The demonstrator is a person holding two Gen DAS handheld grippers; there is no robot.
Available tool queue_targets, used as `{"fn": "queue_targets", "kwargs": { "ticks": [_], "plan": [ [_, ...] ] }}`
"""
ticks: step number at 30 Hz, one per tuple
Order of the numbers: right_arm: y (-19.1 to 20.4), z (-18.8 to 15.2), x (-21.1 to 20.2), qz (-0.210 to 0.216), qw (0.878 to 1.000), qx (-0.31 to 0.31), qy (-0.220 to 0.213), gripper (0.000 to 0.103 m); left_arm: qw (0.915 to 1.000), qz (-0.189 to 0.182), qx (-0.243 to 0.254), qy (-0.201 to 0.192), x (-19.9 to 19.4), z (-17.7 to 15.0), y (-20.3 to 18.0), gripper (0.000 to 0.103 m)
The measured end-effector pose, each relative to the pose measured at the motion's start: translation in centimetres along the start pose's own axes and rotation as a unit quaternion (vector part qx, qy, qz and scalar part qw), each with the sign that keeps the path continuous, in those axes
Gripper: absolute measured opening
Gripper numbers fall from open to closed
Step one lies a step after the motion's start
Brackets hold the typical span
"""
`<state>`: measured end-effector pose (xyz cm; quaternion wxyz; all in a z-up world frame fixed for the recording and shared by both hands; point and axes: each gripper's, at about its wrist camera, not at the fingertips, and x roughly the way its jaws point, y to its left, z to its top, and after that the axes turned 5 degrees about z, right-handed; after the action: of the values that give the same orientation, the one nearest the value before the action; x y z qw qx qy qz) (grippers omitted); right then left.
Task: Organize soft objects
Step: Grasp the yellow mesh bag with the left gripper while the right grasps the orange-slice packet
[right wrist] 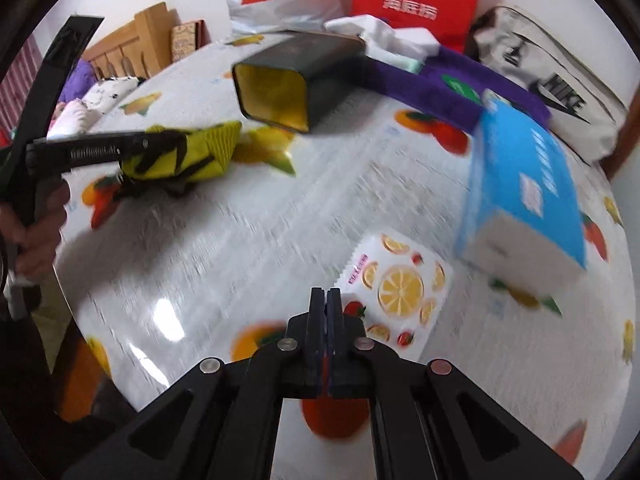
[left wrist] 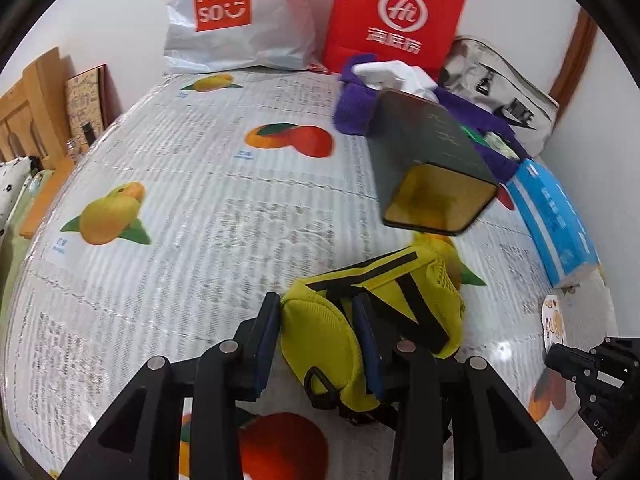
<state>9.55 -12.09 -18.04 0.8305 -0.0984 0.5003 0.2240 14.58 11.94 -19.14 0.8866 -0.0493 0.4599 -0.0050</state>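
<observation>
The left claw [left wrist: 316,344] grips the yellow pouch [left wrist: 372,312] low over the table [left wrist: 200,200]. The dark tin [left wrist: 432,176] lies on its side just beyond, its open mouth facing the pouch, its long axis running far-left. The left hand is plainly nearer it. The right claw [right wrist: 327,300] is closed on nothing, near the fruit-print packet [right wrist: 400,288].

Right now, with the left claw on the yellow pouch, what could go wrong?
The left claw pinches only one end of the yellow pouch, so it may sag or slip when lifted. The dark tin lies tipped on its side just beyond and could roll if nudged. The right claw is shut and empty, giving no support.
</observation>
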Motion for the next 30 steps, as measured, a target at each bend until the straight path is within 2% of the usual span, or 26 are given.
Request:
{"fn": "queue_targets", "kwargs": {
  "ticks": [3, 8, 13, 16, 19, 22, 24, 25, 26, 29, 30],
  "plan": [
    [-1.1, -1.5, -1.1, 0.0, 1.0, 0.02, -0.01, 0.005, 0.9999, -0.007, 0.007, 0.002, 0.0, -0.1, -0.9, 0.036],
    [-2.8, -3.2, -2.8, -0.02, 0.998, 0.057, -0.036, 0.048, 0.9997, -0.014, 0.02, 0.007, -0.3, -0.6, -2.3, 0.04],
    [-4.3, -2.9, -3.0, -0.031, 0.993, 0.088, -0.077, 0.073, 0.9996, -0.012, 0.025, 0.01, -0.7, -1.2, -3.1, 0.045],
    [-5.2, -2.1, -1.6, -0.042, 0.991, 0.106, -0.069, 0.073, 0.9995, -0.013, 0.026, 0.016, -1.1, -1.7, -3.3, 0.049],
    [-6.0, -1.8, 0.0, -0.036, 0.988, 0.138, -0.053, 0.074, 0.9995, -0.013, 0.022, 0.019, -1.5, -2.2, -3.3, 0.05],
    [-5.2, -1.9, 0.5, -0.06, 0.987, 0.131, -0.068, 0.081, 0.9994, -0.008, 0.024, 0.021, -1.6, -2.5, -3.6, 0.053],
    [-4.9, -1.9, 0.6, -0.07, 0.986, 0.131, -0.078, 0.079, 0.9995, -0.002, 0.024, 0.022, -1.7, -2.5, -3.7, 0.055],
    [-5.0, -2.0, 0.5, -0.069, 0.986, 0.133, -0.079, 0.076, 0.9995, -0.001, 0.022, 0.022, -1.7, -2.5, -3.8, 0.056],
    [-5.1, -2.2, 0.4, -0.07, 0.985, 0.133, -0.083, 0.064, 0.9996, -0.002, 0.019, 0.022, -1.6, -2.5, -3.9, 0.061],
    [-6.3, -2.8, -0.4, -0.069, 0.984, 0.139, -0.09, 0.041, 0.9997, -0.005, 0.015, 0.019, -1.4, -2.4, -4.3, 0.074],
    [-6.6, -3.0, -0.5, -0.062, 0.984, 0.139, -0.092, 0.04, 0.9997, -0.002, 0.018, 0.017, -1.3, -2.4, -4.6, 0.077]
  ]
}}
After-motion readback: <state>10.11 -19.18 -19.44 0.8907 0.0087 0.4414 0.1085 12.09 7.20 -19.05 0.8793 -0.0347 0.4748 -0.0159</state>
